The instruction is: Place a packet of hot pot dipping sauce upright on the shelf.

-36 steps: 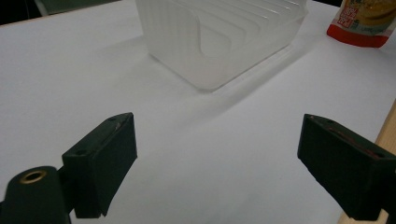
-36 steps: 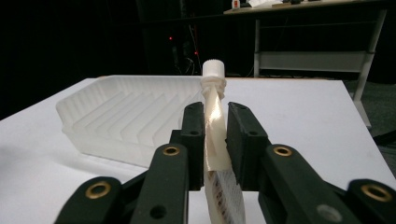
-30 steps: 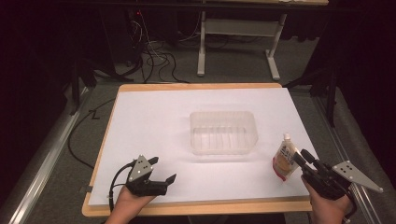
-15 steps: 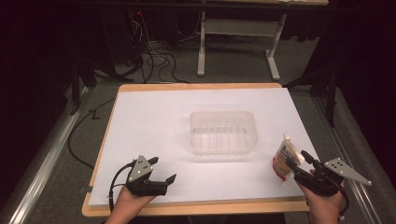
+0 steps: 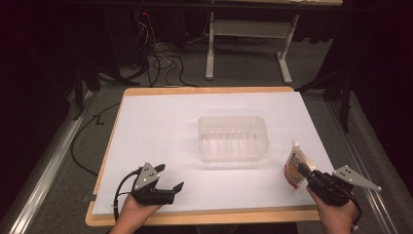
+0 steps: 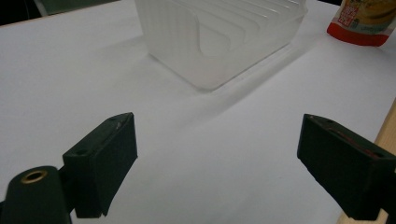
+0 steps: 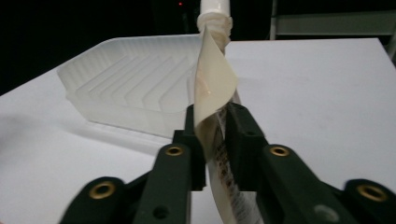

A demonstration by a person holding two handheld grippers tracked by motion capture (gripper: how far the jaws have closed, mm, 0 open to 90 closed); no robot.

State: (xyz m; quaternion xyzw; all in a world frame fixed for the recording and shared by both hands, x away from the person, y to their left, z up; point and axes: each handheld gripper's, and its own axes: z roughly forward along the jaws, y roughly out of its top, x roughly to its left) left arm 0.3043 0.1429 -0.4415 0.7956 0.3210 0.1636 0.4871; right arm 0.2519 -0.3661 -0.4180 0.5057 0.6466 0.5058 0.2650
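A: The right gripper point(image 7: 212, 135) has just been closing, and its jaws are now pinching the spouted pouch point(image 7: 215, 88) by its flat lower edge, the white cap pointing up and away from the camera that is riding on it.

B: So it is grasping the pouch. Where is the pouch sitting?

A: Near the right front corner of the white table point(image 5: 160, 126), upright, just beside the clear plastic tray point(image 5: 233, 138) but apart from it. In the high view the right gripper point(image 5: 308, 174) is reaching in low from the person's side, the hand under it close to the table's edge.

B: How should the lift go, in your judgement?

A: The pouch is soft and is already bowing over one jaw, so I would be keeping the squeeze firm, raising it straight up before swinging towards the tray, and holding the cap upward so the body is not flopping.

B: And the other hand?

A: The left gripper point(image 5: 165, 187) is resting at the front left of the table, released, its jaws standing wide with nothing between them, pointing across towards the tray point(image 6: 219, 37).

B: Anything risky?

A: The thin seam could be slipping out if the wrist is rolling too fast.
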